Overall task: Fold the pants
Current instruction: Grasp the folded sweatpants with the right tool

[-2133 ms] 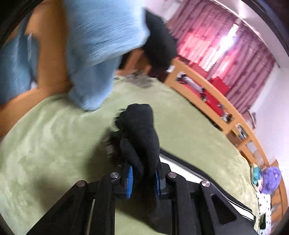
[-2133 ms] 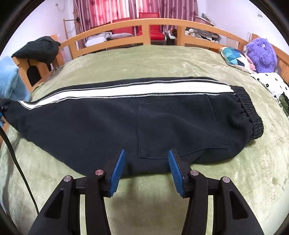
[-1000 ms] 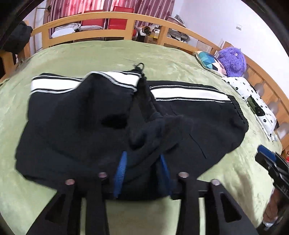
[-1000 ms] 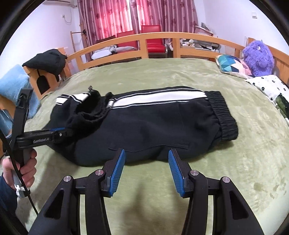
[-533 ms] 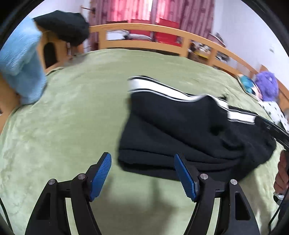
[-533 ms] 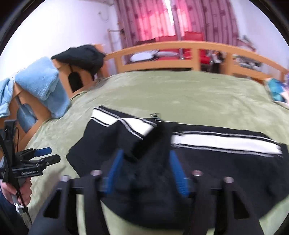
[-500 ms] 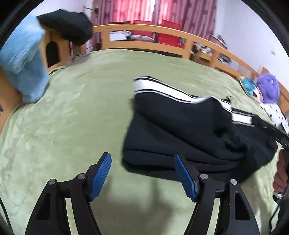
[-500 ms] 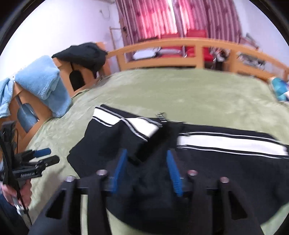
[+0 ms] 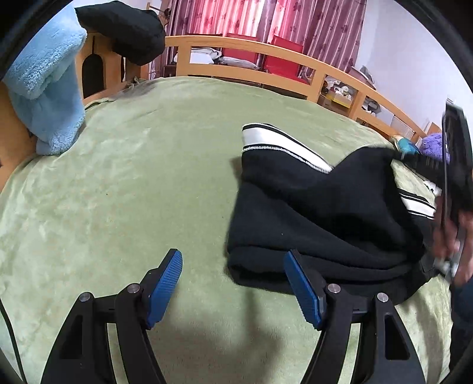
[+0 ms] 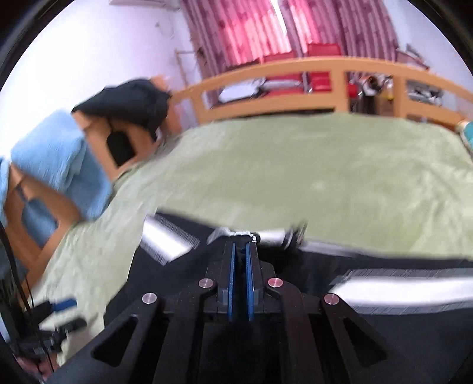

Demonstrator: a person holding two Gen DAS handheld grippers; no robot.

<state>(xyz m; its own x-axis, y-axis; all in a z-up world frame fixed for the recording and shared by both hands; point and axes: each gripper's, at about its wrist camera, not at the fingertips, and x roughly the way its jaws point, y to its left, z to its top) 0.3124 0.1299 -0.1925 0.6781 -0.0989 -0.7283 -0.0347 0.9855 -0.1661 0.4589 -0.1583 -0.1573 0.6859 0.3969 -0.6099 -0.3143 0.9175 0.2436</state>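
- Bed (image 9: 147, 183), green cover, lay beneath both grippers.
- Pants (image 9: 319, 212), black with white stripe, lay partly folded on the bed, ahead and right of the left gripper (image 9: 233, 283), whose jaws stood apart and empty.
- Right gripper (image 10: 240, 265) was clamped on pants fabric.

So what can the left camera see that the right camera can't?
Only the left wrist view shows the left tongs open over the green blanket, the purple plush toy, and the hand holding the other tool.

Only the right wrist view shows the right tongs shut on the black pants, with dark cloth between the blue pads.

Both show the pants with white stripes, the blanket, the blue towel, the wooden bed rail and the red curtains.
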